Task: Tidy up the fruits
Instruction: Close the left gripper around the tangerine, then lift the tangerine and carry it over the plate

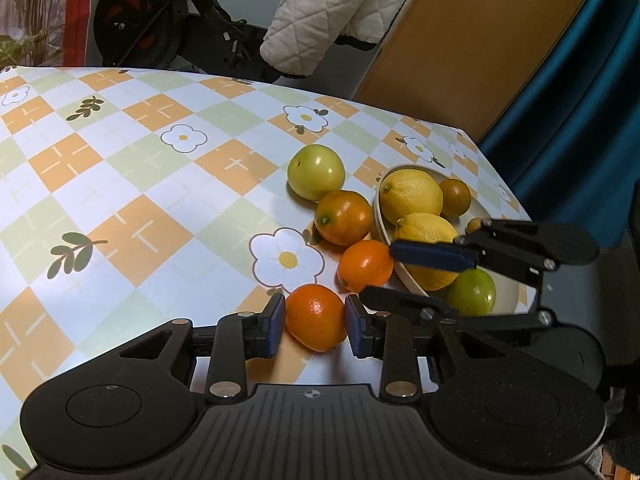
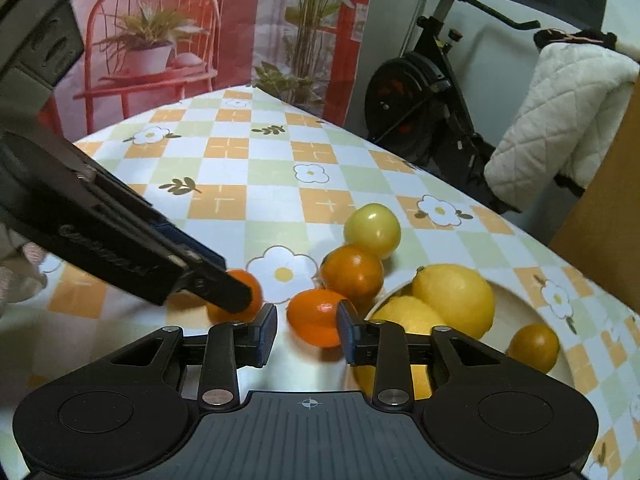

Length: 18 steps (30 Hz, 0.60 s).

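From the left wrist, the left gripper [image 1: 315,322] pinches a tangerine [image 1: 316,322] on the checked tablecloth [image 1: 120,184]. Beyond it two more oranges [image 1: 365,266] and a green apple [image 1: 316,172] crowd against a white bowl [image 1: 404,276] of lemons [image 1: 412,196] and a lime [image 1: 472,292]; the right gripper [image 1: 436,256] reaches across the bowl. From the right wrist, the right gripper [image 2: 307,330] stands narrowly parted around an orange [image 2: 316,316], pads apparently clear; the left gripper's finger [image 2: 224,286] covers the tangerine [image 2: 250,292] beside it.
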Each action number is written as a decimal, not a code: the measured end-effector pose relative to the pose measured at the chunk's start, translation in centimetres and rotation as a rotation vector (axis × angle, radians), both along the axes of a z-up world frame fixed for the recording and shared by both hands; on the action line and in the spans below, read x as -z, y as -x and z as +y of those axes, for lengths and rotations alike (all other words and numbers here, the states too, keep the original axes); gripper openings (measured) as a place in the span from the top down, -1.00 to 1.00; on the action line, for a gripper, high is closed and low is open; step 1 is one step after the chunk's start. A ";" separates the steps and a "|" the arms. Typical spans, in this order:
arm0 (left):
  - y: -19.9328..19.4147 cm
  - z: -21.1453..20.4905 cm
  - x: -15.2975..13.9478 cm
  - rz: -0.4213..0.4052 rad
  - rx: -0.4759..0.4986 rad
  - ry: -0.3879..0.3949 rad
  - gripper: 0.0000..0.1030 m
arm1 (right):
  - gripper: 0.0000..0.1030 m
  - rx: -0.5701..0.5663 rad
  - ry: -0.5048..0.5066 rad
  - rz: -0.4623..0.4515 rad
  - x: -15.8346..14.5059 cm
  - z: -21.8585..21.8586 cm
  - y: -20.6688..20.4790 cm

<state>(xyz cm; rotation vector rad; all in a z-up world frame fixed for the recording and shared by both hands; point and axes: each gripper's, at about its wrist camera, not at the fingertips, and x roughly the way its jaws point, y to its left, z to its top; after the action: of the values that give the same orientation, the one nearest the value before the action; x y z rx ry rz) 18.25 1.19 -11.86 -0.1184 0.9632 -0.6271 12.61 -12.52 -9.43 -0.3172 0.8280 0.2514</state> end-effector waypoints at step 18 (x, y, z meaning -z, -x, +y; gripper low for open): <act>-0.1 0.3 -0.1 -0.002 -0.007 0.004 0.30 | 0.19 -0.029 0.019 0.041 0.6 0.3 -1.4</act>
<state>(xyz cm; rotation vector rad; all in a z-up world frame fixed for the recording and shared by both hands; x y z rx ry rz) 18.31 1.53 -11.76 -0.1247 0.9595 -0.6221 13.99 -12.17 -10.07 -0.3433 0.8671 0.2784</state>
